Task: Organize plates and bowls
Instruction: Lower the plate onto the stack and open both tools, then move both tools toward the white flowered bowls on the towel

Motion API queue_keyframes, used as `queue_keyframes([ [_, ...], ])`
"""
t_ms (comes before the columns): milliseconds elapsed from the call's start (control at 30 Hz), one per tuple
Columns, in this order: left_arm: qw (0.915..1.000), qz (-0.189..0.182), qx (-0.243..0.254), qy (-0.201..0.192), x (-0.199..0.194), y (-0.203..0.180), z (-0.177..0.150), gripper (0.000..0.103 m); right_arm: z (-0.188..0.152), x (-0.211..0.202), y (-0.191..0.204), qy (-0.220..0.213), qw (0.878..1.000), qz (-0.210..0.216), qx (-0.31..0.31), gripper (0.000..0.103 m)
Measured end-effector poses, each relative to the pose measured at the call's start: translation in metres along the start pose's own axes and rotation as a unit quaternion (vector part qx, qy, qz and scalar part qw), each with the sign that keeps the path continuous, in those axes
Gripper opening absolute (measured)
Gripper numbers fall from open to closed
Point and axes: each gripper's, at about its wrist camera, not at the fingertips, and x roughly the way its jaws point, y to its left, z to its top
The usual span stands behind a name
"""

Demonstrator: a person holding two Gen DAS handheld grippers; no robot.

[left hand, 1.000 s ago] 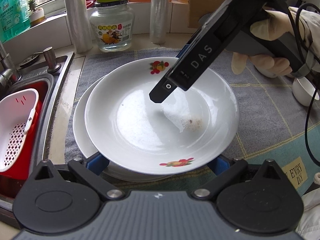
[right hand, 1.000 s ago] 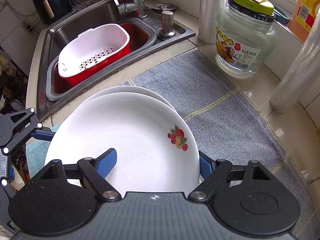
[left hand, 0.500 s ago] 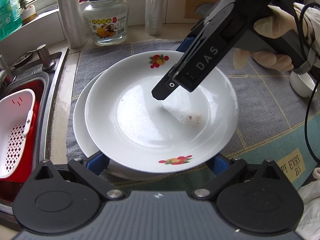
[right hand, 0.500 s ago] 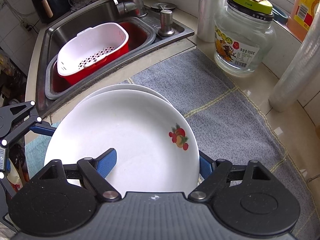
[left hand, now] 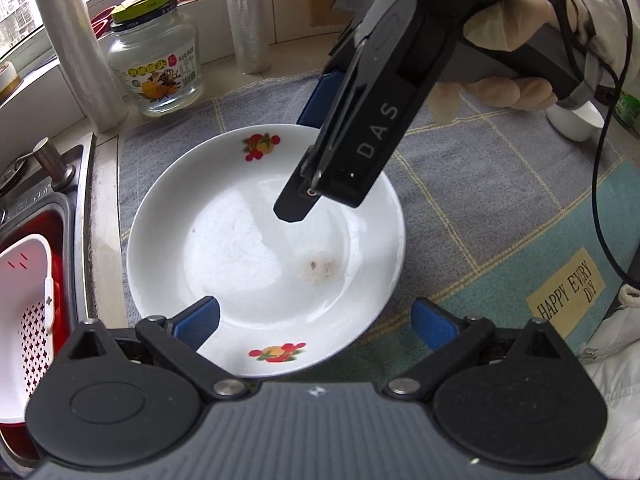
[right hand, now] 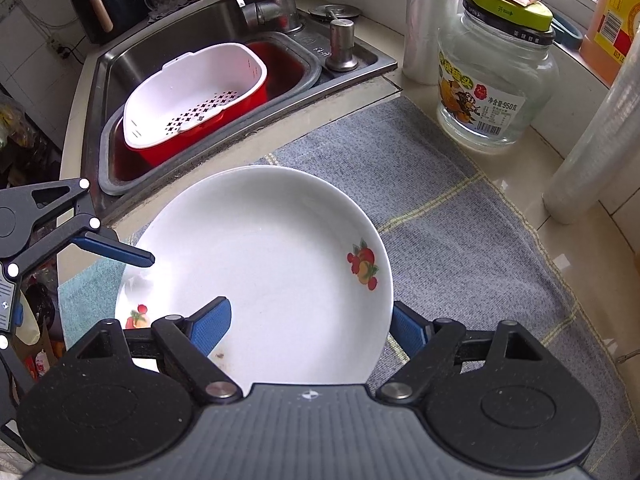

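Note:
A white plate (left hand: 240,248) with fruit decals and a brown smear lies on the grey mat (left hand: 480,200); no second plate shows under it. My left gripper (left hand: 316,312) hovers at its near rim, jaws wide and opening, one pad over the plate and one beyond the rim, neither pressing. In the right wrist view my right gripper (right hand: 310,312) straddles the plate's (right hand: 272,264) rim, its jaws opening and its pads clear of the rim. The right gripper's black body (left hand: 372,132), held by a gloved hand (left hand: 500,92), hangs over the plate's far side. A left finger (right hand: 120,254) reaches over the opposite rim.
The sink holds a white strainer basket (right hand: 192,96) in a red basin, beside the faucet (right hand: 272,0). A glass jar (left hand: 156,60) and cling-film rolls (left hand: 76,52) stand behind the mat. A small white bowl (left hand: 576,120) sits at the far right.
The top plate has slid over the lower plate, whose protruding rim no longer shows. The left gripper has rolled and its view has shifted; the right gripper stays at the rim.

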Motion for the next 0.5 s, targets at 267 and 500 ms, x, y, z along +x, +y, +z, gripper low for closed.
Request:
queue_keyframes([
  [267,0.9974,0.028,-0.013,-0.065,-0.011,0.000,-0.009,0.101,-0.009,-0.012,0.003,-0.021,1.000,-0.003,-0.002,0.103],
  [500,0.9890,0.063,-0.067,-0.115,-0.021,0.007,-0.019,0.102,-0.020,-0.020,0.008,-0.043,0.999,-0.016,0.016,0.103],
])
